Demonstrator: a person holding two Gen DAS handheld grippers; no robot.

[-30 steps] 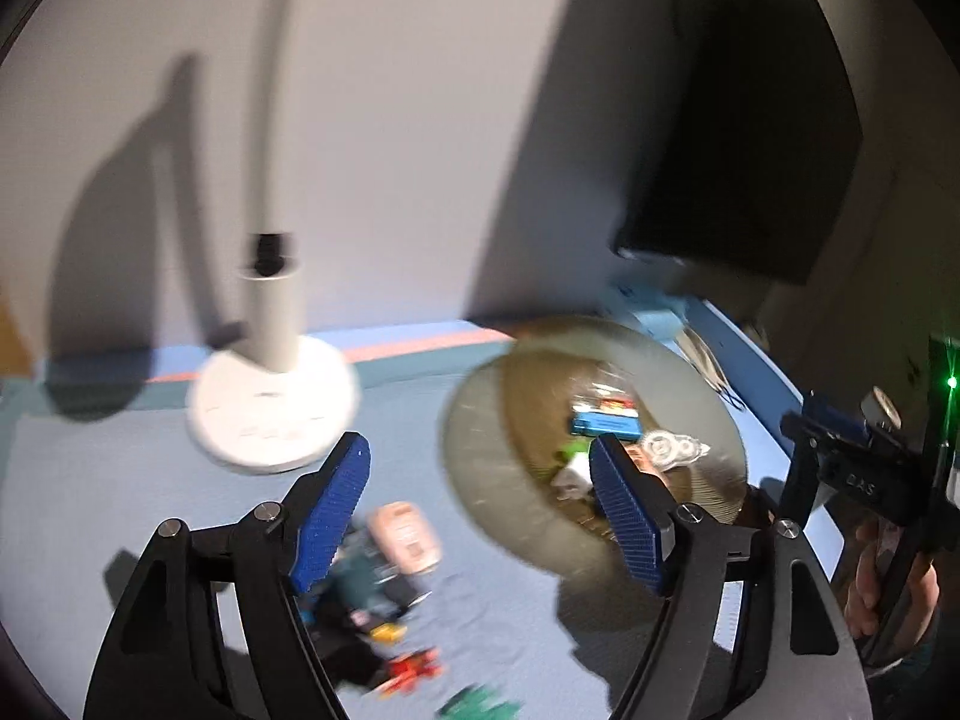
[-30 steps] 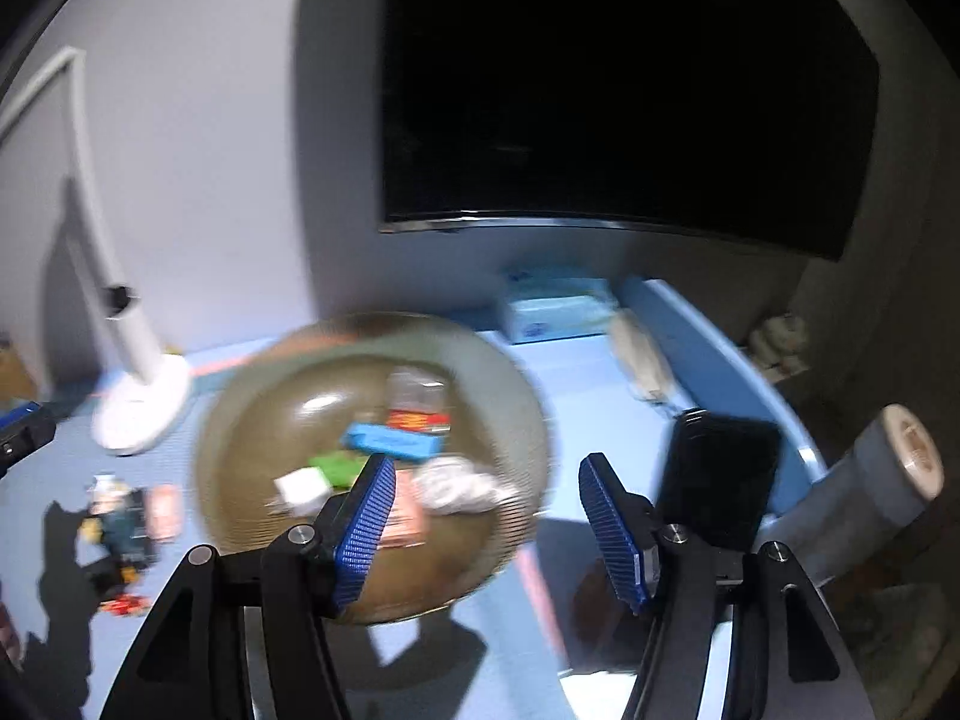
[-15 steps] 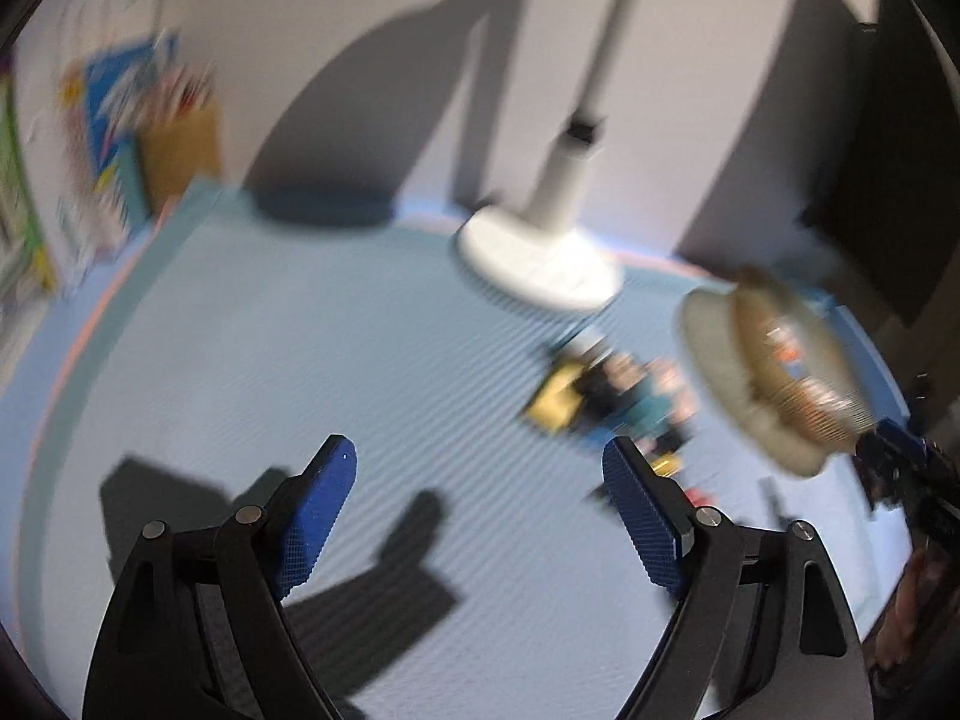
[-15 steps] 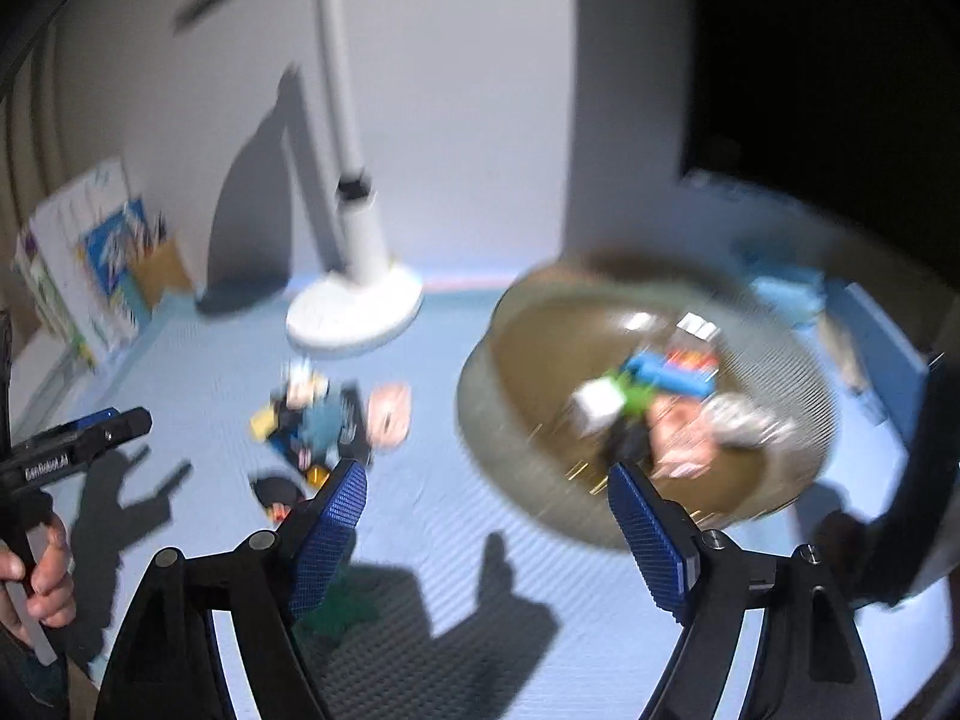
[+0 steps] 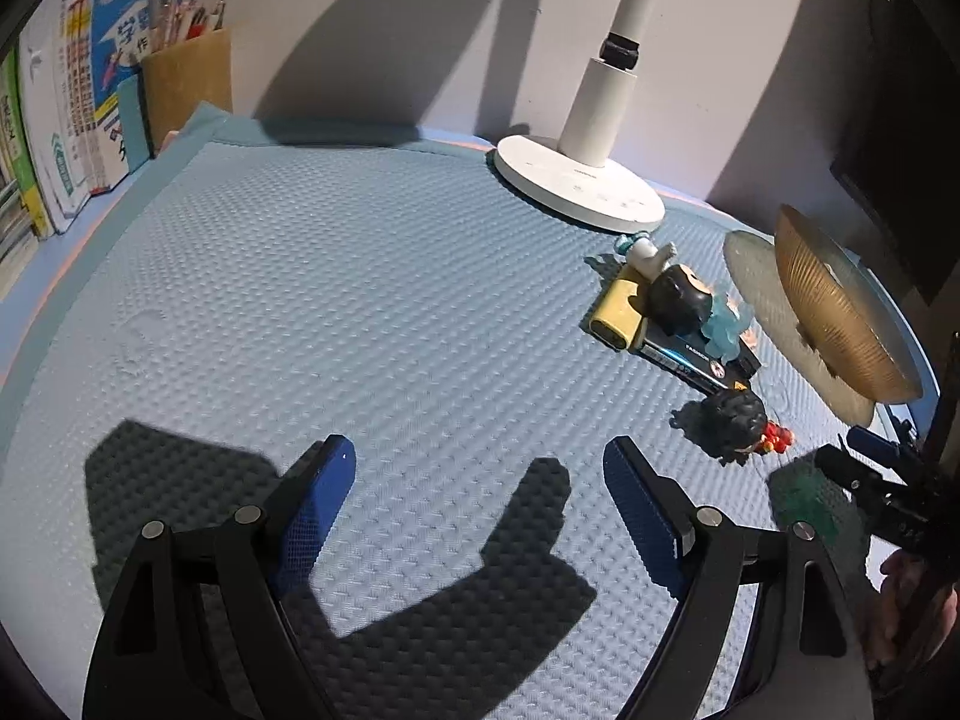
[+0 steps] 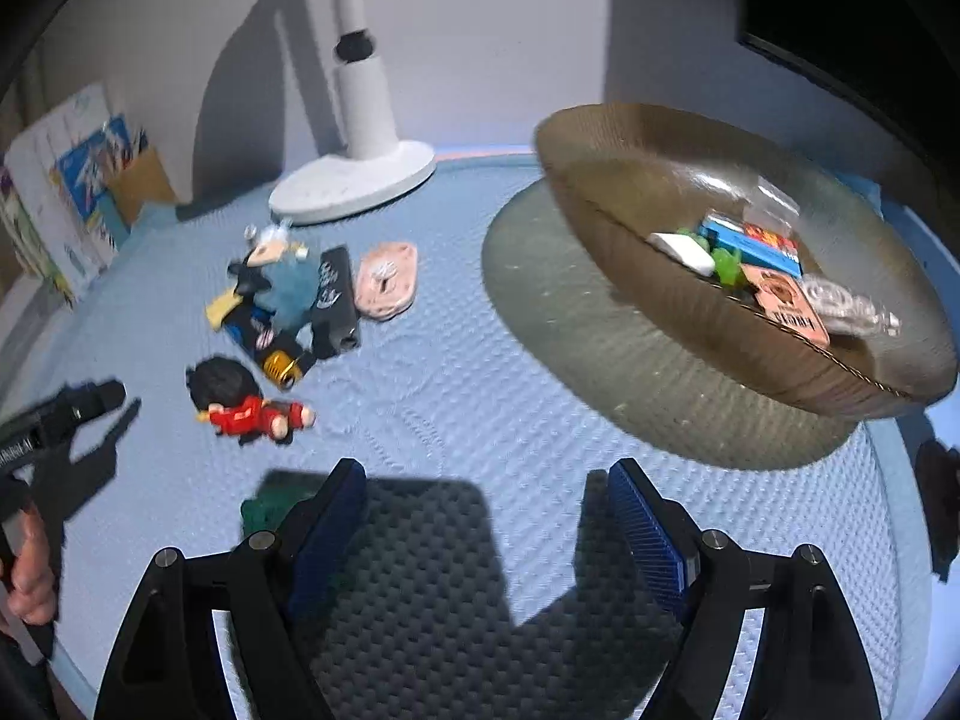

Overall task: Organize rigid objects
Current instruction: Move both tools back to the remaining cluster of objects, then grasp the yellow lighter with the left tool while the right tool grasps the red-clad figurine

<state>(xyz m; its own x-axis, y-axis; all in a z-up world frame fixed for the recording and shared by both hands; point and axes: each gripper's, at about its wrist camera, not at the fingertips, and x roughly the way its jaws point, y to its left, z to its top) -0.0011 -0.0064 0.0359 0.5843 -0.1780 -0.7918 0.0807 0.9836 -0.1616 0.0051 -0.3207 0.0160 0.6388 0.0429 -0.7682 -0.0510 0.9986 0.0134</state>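
Blue-padded, both the left hand-held gripper point(image 5: 480, 480) and right hand-held gripper point(image 6: 486, 498) hang spread and empty over the tabletop point(image 5: 360, 300). Loose toys point(image 6: 288, 300) lie clustered near the lamp base point(image 6: 354, 186), beside the bowl point(image 6: 690, 192); I judge picking one up comes next.

The counter point(image 5: 360, 276) is covered with a light blue mat point(image 5: 252, 360) that has a bumpy texture. A pale wall point(image 5: 420, 18) stands behind its far edge. A white lamp point(image 5: 591, 138) with a round base stands near the far edge, and its post throws a long dark shadow on the wall. At the far left corner some books point(image 5: 66, 102) lean upright beside a brown pen holder point(image 5: 186, 84). A dark screen point(image 6: 852, 18) hangs at the far right. Strong light falls from above and makes hard shadows on the mat.
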